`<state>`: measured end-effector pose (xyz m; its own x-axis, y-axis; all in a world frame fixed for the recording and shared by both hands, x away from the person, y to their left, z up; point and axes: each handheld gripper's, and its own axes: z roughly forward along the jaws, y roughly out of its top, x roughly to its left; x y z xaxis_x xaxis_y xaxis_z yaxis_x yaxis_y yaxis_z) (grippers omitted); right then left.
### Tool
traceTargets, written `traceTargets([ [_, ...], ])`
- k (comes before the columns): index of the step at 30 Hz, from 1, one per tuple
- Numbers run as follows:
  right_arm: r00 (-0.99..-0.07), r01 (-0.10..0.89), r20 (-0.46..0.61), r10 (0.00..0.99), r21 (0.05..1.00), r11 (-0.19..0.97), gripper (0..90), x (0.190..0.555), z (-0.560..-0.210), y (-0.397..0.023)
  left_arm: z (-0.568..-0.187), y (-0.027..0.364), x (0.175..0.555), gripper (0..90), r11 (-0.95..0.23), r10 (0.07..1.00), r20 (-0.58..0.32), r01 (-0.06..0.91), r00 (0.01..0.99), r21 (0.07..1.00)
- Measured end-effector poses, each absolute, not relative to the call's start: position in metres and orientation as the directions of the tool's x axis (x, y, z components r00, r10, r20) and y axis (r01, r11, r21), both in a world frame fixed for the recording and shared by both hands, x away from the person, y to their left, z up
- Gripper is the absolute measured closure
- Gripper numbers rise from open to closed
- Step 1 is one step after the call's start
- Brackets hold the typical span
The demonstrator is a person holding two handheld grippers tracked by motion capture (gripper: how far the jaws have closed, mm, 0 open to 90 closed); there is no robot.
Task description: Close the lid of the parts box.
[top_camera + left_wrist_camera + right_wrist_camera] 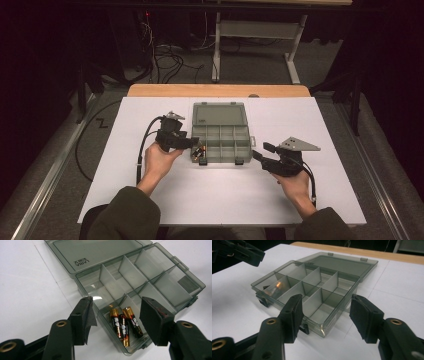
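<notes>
A: Tongs?
B: Left gripper (115, 315) jaws wide apart, gripping nothing, hovering over the organizer box (140, 287) front-left compartment w/ three batteries (125, 325) in it. Right gripper (324, 317) also agape, empty, at the box's front-right corner; touching? Can't tell.
A: Box?
B: Mid white table sheet (300, 200), lid (218, 114) flat toward the far edge.
A: Room?
B: Dark; cables (170, 57) on the floor beyond.

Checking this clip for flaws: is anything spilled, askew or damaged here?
Nothing stands out. The box lies open and flat, three batteries lie together in one corner compartment, and both grippers, left and right, are open and hold nothing.
</notes>
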<state>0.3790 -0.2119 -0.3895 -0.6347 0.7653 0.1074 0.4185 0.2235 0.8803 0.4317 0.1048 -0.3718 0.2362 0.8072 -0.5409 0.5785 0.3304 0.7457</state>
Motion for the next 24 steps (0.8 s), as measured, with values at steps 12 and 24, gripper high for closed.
traceTargets([
  [12,-0.618,0.488,0.114,0.778,0.832,0.265,52.9,0.399,-0.388,-0.197,-0.374,0.105,0.440,42.6,0.367,0.797,-0.561,0.559,0.224,0.744],
  [24,-0.604,0.552,0.116,0.789,0.775,0.308,58.1,0.418,-0.377,-0.187,-0.375,0.107,0.446,42.0,0.399,0.783,-0.584,0.548,0.214,0.735],
])
